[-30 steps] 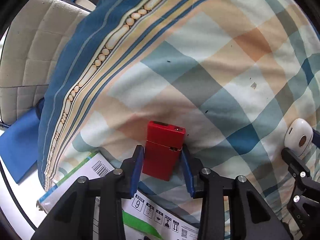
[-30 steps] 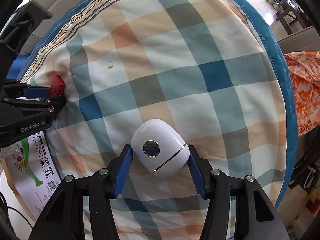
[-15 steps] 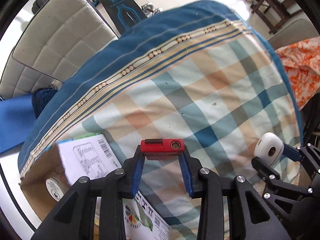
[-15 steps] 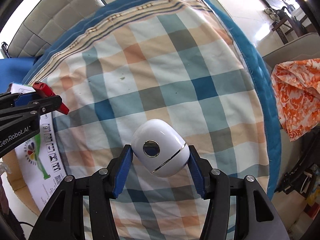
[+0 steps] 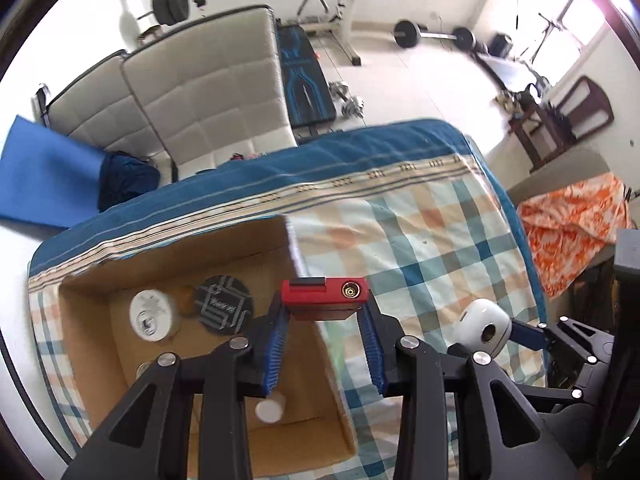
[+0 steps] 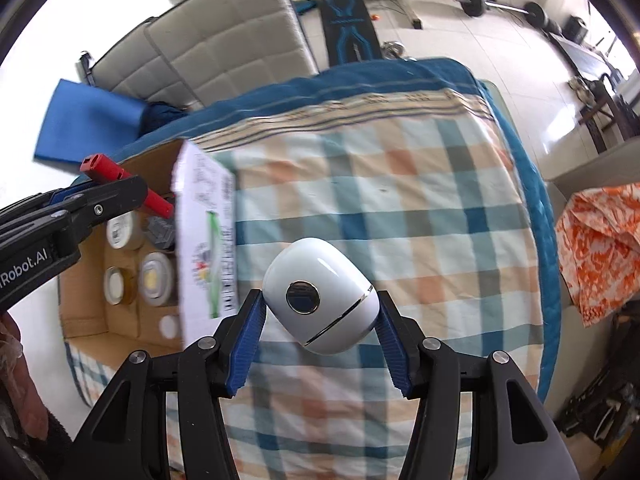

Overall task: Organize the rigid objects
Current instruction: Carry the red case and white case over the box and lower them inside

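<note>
Both grippers rose off the checked blanket, the red box now above the carton.

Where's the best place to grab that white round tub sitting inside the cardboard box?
Take the white tub across its curved side wall, coming straight down from above. It stands upright with its lid facing up, and the cardboard box walls and the dark round tin beside it block any sideways approach.

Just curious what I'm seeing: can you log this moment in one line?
left gripper: holds red box above cardboard box | right gripper: holds white case over plaid blanket
</note>
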The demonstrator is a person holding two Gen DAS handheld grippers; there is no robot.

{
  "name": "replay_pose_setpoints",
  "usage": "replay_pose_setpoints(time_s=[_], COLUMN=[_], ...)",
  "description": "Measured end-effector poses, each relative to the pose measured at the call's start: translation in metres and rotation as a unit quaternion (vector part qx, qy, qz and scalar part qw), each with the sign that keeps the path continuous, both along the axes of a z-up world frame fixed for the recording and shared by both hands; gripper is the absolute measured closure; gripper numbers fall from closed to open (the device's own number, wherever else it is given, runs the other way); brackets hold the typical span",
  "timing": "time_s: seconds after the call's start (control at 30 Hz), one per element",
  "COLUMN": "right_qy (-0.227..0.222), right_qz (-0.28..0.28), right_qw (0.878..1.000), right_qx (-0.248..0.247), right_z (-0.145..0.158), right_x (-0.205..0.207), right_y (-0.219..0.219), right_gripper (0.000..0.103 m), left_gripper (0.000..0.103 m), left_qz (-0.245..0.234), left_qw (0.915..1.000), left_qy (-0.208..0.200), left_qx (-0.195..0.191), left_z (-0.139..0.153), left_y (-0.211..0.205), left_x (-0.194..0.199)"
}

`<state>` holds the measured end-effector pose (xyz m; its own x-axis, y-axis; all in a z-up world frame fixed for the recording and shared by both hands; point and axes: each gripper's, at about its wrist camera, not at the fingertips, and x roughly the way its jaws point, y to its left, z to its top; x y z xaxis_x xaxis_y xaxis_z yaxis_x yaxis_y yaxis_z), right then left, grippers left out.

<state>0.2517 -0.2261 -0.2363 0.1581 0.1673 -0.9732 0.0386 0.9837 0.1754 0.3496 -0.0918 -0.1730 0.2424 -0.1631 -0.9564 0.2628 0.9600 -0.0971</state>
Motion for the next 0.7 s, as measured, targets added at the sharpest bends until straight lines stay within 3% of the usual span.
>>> replay_pose_setpoints(time_s=[0.13,0.33,0.47,0.7], right_qy=[-0.007,0.001,0.017,0.034], right_qz=[0.028,0.064,0.074,0.069], right_qw=[0.999,0.997,0.996,0.997], right_qx=[0.013,0.033,0.041,0.028], right_z=[0.006,-0.002,-0.022,-0.061], right_x=[0.001,0.003,0.012,0.037], right_y=[0.047,0.117,0.157,0.196], right_gripper=[0.045,0.045,0.045,0.045], left_gripper=[0.071,0.071,0.071,0.071], left_qz=[0.032,0.085,0.12,0.145], left_qw=[0.9994,0.9963,0.9925,0.986], left_qy=[-0.013,-0.01,0.014,0.074], left_qx=[-0.001,0.011,0.021,0.036], left_z=[0.015,0.011,-0.015,-0.082], left_y=[0.047,0.124,0.172,0.221], left_x=[-0.015,-0.033,-0.034,-0.016])
